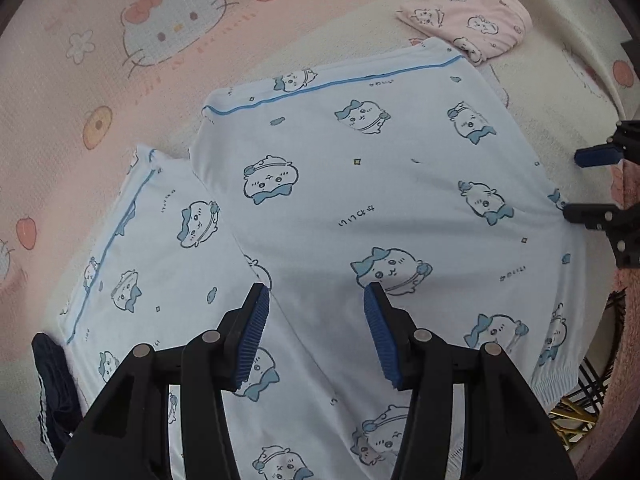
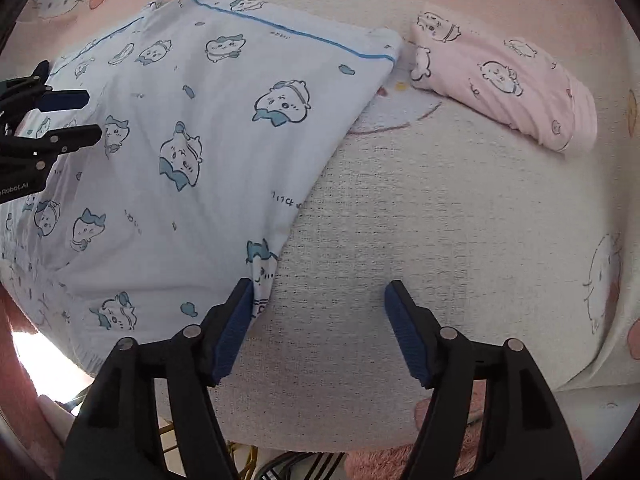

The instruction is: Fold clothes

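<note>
A pale blue pyjama garment point(image 1: 360, 184) printed with cartoon animals lies spread on the bedspread point(image 1: 120, 92), with one part point(image 1: 140, 260) lying at an angle on the left. My left gripper point(image 1: 316, 320) hangs open just above the cloth, with nothing between its fingers. In the right wrist view the same garment point(image 2: 192, 128) fills the left half. My right gripper point(image 2: 320, 312) stands open over bare bedspread point(image 2: 440, 220). Its left fingertip point(image 2: 244, 300) is against the garment's near corner. Each gripper shows in the other's view: the right gripper point(image 1: 580, 184) and the left gripper point(image 2: 80, 116).
A folded pink garment point(image 2: 504, 80) with the same print lies at the back right, also in the left wrist view point(image 1: 472, 20). A dark navy garment point(image 1: 56, 384) lies by the blue one's left end. A wire basket point(image 1: 592, 392) and pink fluffy fabric point(image 1: 628, 320) sit past the near edge.
</note>
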